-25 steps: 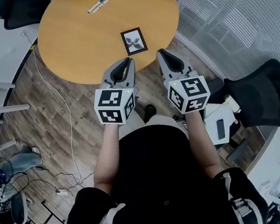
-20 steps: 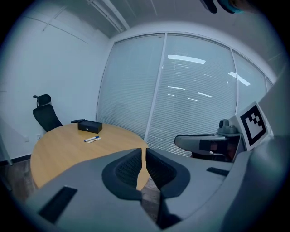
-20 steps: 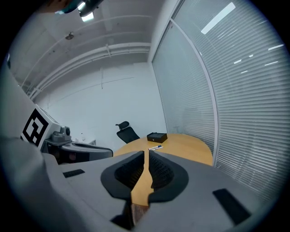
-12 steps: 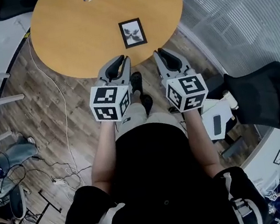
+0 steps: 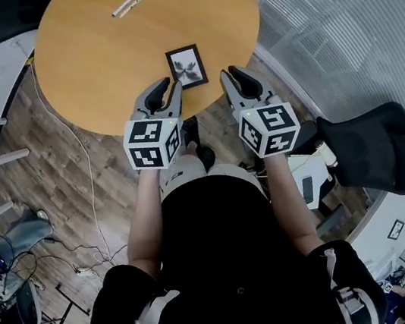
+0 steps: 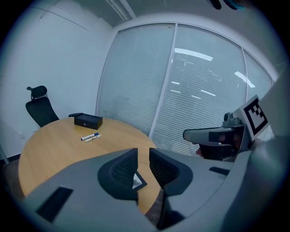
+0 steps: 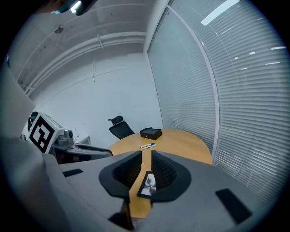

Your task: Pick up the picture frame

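Overhead, a round wooden table (image 5: 108,58) fills the upper view, with a black office chair (image 5: 369,148) off to the right. The left gripper (image 5: 167,88) and right gripper (image 5: 233,75) hang at the near table edge, both empty. Left jaws are narrowly apart. Right jaws are opening, nothing between them. The picture frame (image 5: 187,67) lies flat just ahead, between the two. Two pens (image 5: 127,4) lie at the far side.

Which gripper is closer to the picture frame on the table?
Left. The left gripper hovers just off the near left corner of the picture frame, apart from it. The right gripper is farther away, off the frame's right side, jaws opening, nothing between them.
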Tool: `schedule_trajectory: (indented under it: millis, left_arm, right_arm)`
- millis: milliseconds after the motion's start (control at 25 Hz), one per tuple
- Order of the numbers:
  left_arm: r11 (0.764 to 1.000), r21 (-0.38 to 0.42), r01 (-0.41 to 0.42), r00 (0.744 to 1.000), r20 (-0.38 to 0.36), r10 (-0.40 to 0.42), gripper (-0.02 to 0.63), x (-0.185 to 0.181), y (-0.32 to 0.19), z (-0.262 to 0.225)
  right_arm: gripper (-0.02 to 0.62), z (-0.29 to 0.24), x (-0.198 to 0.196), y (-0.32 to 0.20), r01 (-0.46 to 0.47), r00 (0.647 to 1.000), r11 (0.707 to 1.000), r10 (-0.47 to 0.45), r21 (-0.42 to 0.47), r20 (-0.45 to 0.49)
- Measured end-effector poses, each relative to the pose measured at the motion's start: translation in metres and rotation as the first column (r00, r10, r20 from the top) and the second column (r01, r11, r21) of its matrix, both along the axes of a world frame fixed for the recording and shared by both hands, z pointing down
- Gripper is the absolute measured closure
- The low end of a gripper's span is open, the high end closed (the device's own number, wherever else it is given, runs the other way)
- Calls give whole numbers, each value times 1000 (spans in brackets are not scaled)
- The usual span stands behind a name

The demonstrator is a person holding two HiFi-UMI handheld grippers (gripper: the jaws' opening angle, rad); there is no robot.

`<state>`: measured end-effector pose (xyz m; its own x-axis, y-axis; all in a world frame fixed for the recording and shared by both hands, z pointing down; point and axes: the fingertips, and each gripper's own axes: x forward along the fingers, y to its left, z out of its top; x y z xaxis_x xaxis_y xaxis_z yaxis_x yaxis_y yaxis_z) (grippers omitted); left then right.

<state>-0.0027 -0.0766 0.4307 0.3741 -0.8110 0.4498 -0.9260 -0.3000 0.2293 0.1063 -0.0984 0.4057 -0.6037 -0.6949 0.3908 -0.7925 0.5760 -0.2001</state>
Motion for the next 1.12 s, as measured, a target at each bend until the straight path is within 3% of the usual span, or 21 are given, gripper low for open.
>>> schedule_trajectory:
  millis: [200, 520, 1120]
  left_arm:
    - [1000, -20, -2, 1000, 3, 2, 523, -22, -36, 12]
    - [995, -101, -10, 1000, -12, 9, 505, -45, -73, 55]
    - [957, -282, -66, 998, -18, 64, 496, -44, -92, 129]
  right_arm:
    - [506, 3, -18, -37, 18, 999, 1000, -18, -1, -44]
    - [497, 46, -47, -78, 32, 995, 996, -40, -86, -91]
    - [491, 119, -60, -105, 24, 986, 975, -60, -223, -153]
